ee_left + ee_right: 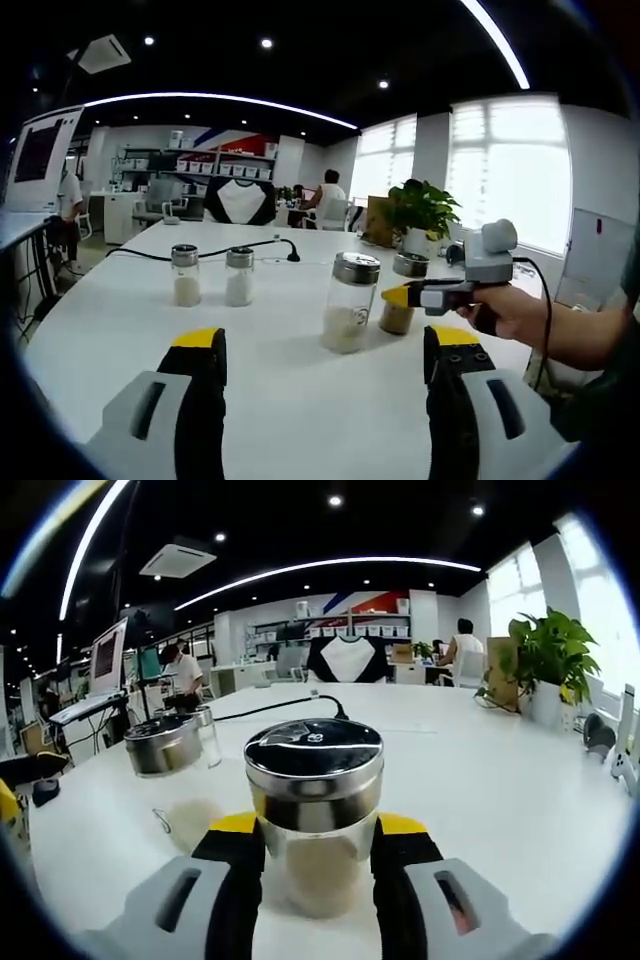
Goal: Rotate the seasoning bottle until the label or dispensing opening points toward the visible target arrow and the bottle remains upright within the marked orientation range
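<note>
A glass seasoning bottle (313, 810) with a steel lid and tan powder stands upright on the white table (480, 780) between my right gripper's (315, 848) yellow-tipped jaws, which press on its sides. In the left gripper view this bottle (400, 305) is right of centre, with the right gripper (405, 296) reaching in from the right, held by a hand (520, 312). My left gripper (325, 355) is open, low over the table (110, 330), short of a taller bottle (350, 300) of pale powder.
Two small bottles (185, 275) (239, 275) stand at the left of the table. A black cable (230, 248) runs behind them. A potted plant (425, 215) stands at the far right edge. The taller bottle (165, 745) sits left of the held one.
</note>
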Motion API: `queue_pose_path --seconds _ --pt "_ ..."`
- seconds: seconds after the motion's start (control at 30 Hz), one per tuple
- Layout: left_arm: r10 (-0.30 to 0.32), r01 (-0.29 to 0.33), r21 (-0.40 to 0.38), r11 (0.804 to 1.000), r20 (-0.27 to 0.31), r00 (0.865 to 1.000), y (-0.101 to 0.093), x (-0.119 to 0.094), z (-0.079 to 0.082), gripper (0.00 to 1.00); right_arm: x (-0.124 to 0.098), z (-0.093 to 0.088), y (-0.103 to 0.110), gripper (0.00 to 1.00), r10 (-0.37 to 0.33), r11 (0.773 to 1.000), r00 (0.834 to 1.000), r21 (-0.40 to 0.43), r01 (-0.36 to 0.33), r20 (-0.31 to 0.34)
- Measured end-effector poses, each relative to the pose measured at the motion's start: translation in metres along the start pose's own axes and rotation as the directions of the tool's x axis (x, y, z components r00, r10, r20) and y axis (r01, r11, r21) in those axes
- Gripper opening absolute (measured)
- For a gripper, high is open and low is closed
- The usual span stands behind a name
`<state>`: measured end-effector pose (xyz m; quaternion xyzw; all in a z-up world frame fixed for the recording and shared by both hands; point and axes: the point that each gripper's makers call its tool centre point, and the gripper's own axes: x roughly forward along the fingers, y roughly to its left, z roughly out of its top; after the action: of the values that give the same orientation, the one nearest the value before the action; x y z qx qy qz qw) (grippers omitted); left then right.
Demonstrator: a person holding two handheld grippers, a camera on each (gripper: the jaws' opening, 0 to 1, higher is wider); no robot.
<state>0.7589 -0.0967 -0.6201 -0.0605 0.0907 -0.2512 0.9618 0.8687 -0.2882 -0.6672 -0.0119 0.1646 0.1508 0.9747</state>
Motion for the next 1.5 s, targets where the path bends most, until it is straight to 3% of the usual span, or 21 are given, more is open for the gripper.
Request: queue_pose_path --seconds 0.93,1.23,1.5 --pt "-0.003 0.003 0.009 1.0 0.004 1.0 -0.0013 -0.0012 0.0034 0.84 -0.0023 -0.0014 0.0048 0.4 0.145 0.987 0.989 -0.065 -0.146 -0.028" --pt "0.0 0.0 0.014 1.0 -0.001 1.0 -0.0014 -0.0022 0.0031 0.84 -0.0038 -0.0018 0.0067 0.4 0.244 0.965 0.969 -0.091 -0.246 -0.033" --pt "0.0 0.0 0.017 1.0 0.002 1.0 -0.0027 -0.0028 0.0049 0.84 -0.0058 -0.0025 0.0096 0.4 0.357 0.924 0.933 -0.127 -0.36 -0.046"
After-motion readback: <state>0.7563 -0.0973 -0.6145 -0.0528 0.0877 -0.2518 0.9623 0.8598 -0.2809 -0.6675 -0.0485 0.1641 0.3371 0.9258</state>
